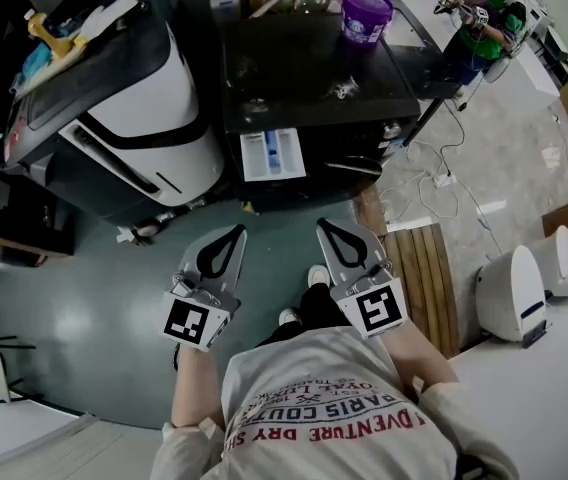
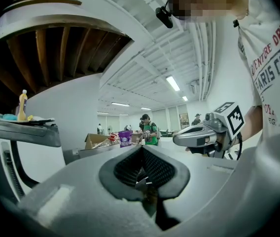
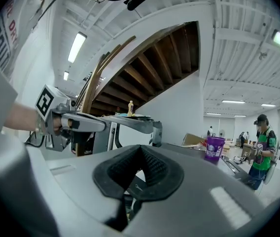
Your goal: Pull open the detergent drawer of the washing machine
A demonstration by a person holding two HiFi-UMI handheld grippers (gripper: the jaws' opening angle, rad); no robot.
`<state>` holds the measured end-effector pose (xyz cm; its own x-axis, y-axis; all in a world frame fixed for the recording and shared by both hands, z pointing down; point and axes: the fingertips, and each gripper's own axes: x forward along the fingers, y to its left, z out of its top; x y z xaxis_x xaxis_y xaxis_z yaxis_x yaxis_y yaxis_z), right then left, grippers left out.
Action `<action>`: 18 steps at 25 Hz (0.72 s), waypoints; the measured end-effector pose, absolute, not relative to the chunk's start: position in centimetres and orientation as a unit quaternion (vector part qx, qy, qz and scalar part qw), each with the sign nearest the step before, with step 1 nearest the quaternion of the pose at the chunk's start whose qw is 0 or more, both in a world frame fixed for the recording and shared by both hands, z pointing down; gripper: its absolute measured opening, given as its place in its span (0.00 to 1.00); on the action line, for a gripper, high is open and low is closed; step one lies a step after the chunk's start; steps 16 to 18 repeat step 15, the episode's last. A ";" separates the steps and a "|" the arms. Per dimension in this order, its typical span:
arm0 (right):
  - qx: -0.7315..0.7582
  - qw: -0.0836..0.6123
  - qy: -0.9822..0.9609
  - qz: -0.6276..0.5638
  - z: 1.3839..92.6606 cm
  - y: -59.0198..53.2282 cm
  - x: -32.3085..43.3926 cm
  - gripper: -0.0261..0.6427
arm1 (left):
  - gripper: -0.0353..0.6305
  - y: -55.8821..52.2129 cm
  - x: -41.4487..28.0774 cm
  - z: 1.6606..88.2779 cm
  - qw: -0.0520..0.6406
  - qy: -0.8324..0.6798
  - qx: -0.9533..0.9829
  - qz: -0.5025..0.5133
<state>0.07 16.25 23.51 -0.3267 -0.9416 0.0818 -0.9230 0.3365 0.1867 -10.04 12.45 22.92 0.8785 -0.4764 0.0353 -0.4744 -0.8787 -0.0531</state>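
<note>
The black washing machine (image 1: pixel 314 78) stands ahead of me, and its white detergent drawer (image 1: pixel 272 154) with a blue insert juts out of its front, pulled open. Both grippers hover level over the green floor, short of the drawer and apart from it. My left gripper (image 1: pixel 235 231) is shut with nothing in it, below and left of the drawer. My right gripper (image 1: pixel 325 225) is also shut and empty, below and right of it. In the left gripper view the left gripper's (image 2: pixel 141 148) jaws meet, and the right gripper (image 2: pixel 177 141) shows beside them. The right gripper view shows its own gripper (image 3: pixel 141 147) with the jaws touching.
A purple cup (image 1: pixel 366 15) sits on the washer's top. A large white-and-black appliance (image 1: pixel 134 118) stands to the left. A wooden pallet (image 1: pixel 419 268), a white device (image 1: pixel 512 293) and floor cables (image 1: pixel 444 173) lie to the right. A person (image 1: pixel 484 18) stands behind.
</note>
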 end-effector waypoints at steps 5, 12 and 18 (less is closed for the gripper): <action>0.584 0.088 -0.806 -0.035 24.1 16.5 0.3 0.04 | 0.04 12.7 -10.0 23.2 0.016 0.239 -0.971 -0.023; 0.591 0.079 -0.802 -0.023 24.0 16.2 0.7 0.04 | 0.04 12.2 -10.3 23.5 0.020 0.250 -0.967 -0.034; 0.594 0.077 -0.801 -0.020 24.1 16.1 1.0 0.04 | 0.04 12.0 -10.2 23.5 0.014 0.254 -0.967 -0.034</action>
